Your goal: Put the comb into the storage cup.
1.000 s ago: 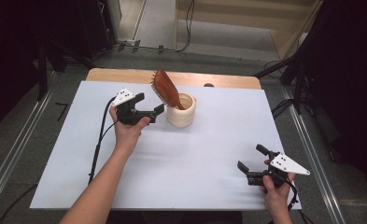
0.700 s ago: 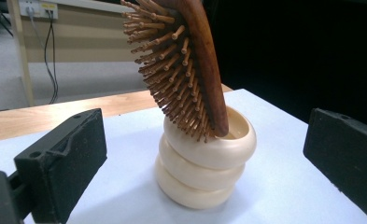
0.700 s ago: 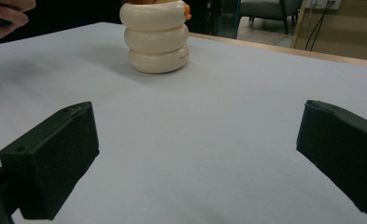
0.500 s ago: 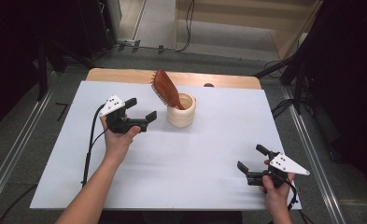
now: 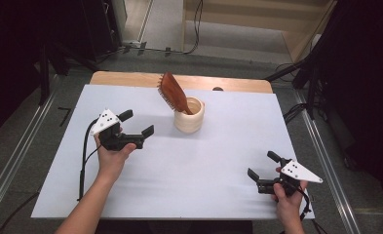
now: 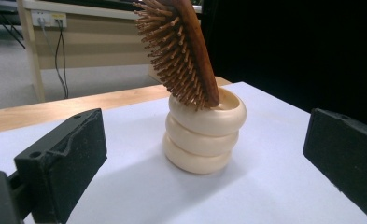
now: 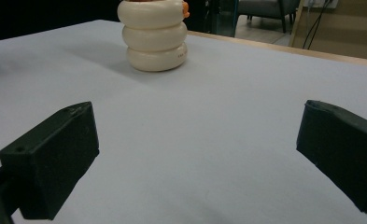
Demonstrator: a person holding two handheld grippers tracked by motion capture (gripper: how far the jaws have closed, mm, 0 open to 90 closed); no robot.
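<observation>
Two grippers were in play, both with jaws spread wide and holding nothing. At the left of the high view, the left gripper (image 5: 136, 124) hovered above the white table cover (image 5: 218, 161), aimed toward the cream holder (image 5: 189, 116) but well short of it, with bare cover between its tips and the holder's side. In the left gripper view the black jaws stood far apart at either edge, framing the holder, which looked like three stacked rings.

Further right, near the middle and toward the far edge of the table, the wooden hairbrush (image 5: 174, 92) stood in the holder, handle down inside, head tilted up and to the left, bristles (image 6: 172, 51) facing the left gripper. It leaned on the rim and nothing gripped it.

At the near right corner, the right gripper (image 5: 262, 167) rested low by the cover's edge, well apart from the holder; its own view showed the jaws (image 7: 50, 158) parted with only bare cover between them.

Judging by how things lay, the placing seemed done: the brush sat in the holder and was let go. What was left appeared small, perhaps only bringing the left hand to rest.
</observation>
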